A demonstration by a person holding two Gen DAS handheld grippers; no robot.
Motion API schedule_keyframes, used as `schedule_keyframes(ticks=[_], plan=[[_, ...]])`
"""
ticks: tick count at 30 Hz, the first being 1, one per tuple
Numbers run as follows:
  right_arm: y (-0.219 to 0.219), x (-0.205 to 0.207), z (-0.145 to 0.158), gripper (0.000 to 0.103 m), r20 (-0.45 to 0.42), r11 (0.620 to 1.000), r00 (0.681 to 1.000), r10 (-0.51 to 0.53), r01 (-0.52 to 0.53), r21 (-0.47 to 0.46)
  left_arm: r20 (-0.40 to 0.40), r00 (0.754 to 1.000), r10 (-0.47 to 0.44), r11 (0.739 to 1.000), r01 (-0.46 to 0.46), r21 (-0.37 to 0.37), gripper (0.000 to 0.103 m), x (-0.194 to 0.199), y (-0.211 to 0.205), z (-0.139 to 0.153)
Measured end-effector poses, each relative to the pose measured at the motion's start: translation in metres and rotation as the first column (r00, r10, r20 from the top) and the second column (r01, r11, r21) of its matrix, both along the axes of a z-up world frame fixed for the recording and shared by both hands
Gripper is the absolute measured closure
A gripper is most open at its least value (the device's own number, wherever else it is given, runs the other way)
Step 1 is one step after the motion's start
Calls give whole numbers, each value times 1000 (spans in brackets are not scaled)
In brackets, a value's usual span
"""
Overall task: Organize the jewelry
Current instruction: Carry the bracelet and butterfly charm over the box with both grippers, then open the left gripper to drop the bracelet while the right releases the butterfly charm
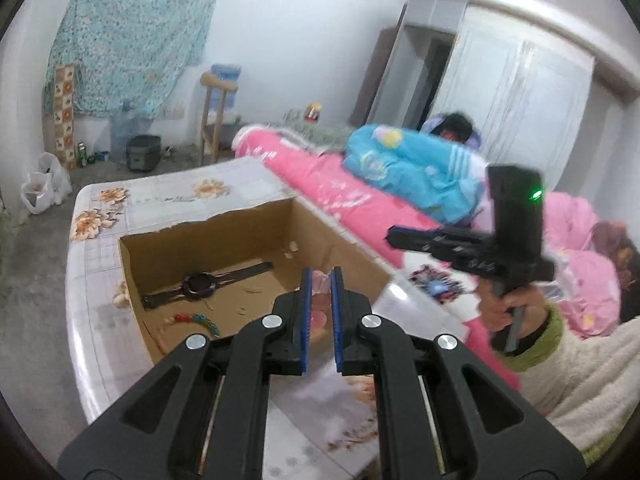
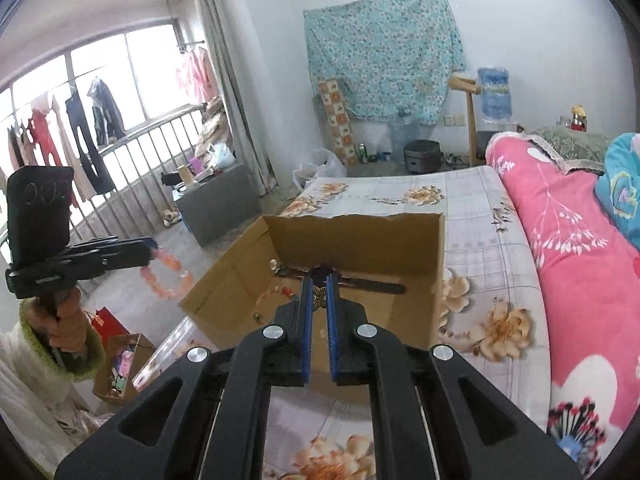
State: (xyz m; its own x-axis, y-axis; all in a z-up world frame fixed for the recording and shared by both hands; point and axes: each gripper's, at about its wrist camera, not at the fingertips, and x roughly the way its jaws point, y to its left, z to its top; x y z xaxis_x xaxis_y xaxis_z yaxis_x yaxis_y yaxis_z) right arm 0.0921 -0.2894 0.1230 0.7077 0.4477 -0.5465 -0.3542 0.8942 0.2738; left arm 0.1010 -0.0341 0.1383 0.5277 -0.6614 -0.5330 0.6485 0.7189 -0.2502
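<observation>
Above the cardboard box [image 2: 352, 240], left gripper [image 1: 319, 280] jaws pinch pink bracelet [image 2: 166, 276]; right gripper [image 2: 319, 284] pinches brass ornament [image 2: 319, 295]

A lived-in home bedroom: a bed [image 2: 472, 216] with pink quilt [image 2: 580, 264], laundry [image 2: 92, 128] drying at the barred window [image 2: 132, 80].

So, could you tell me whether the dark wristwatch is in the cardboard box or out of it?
In. The wristwatch lies flat on the floor of the open cardboard box, straps spread, beside a colourful beaded bracelet.

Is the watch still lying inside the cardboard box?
Yes, the watch lies flat on the floor of the box.
</observation>
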Motion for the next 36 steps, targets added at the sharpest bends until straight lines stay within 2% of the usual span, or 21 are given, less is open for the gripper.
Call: schedule_keyframes(ticks=[3, 5, 8, 13, 19, 21, 24, 26, 28, 30, 32, 36], plan=[[-6, 29, -10, 96, -81, 1000, 997, 19, -19, 0, -74, 997, 10, 997, -4, 83, 95, 36, -18, -14], [-7, 46, -19, 96, -131, 999, 991, 28, -30, -18, -158, 987, 12, 993, 6, 114, 95, 58, -24, -30], [-5, 66, -31, 96, -192, 998, 980, 48, -56, -37, -295, 955, 15, 991, 24, 129, 95, 92, -33, -57], [-5, 93, -43, 96, -250, 995, 967, 52, -73, -74, -422, 907, 8, 987, 61, 149, 95, 135, -55, -89], [-17, 106, -38, 96, -221, 997, 975, 38, -52, -58, -477, 878, -25, 968, 140, 207, 95, 173, -109, -105], [-23, 108, -36, 96, -213, 998, 977, 32, -43, -46, -492, 870, -14, 956, 156, 249, 95, 187, -133, -117], [-32, 108, -37, 96, -207, 999, 978, 17, -25, -37, -536, 844, -6, 947, 177, 268, 95, 202, -158, -137], [-37, 108, -40, 96, -208, 999, 978, 10, -18, -35, -543, 839, 5, 940, 182, 290, 95, 208, -169, -149], [-41, 109, -44, 96, -218, 999, 976, 4, -11, -32, -558, 830, 13, 939, 182, 292, 94, 212, -174, -158], [-45, 110, -48, 96, -230, 1000, 973, 0, -7, -31, -594, 804, 8, 946, 187, 266, 88, 214, -174, -163], [-46, 111, -51, 96, -247, 1000, 969, 5, -11, -23, -594, 804, 5, 953, 177, 248, 78, 213, -171, -160], [-41, 112, -51, 96, -260, 999, 965, 24, -29, -15, -564, 825, -7, 966, 152, 211, 68, 207, -153, -140]])
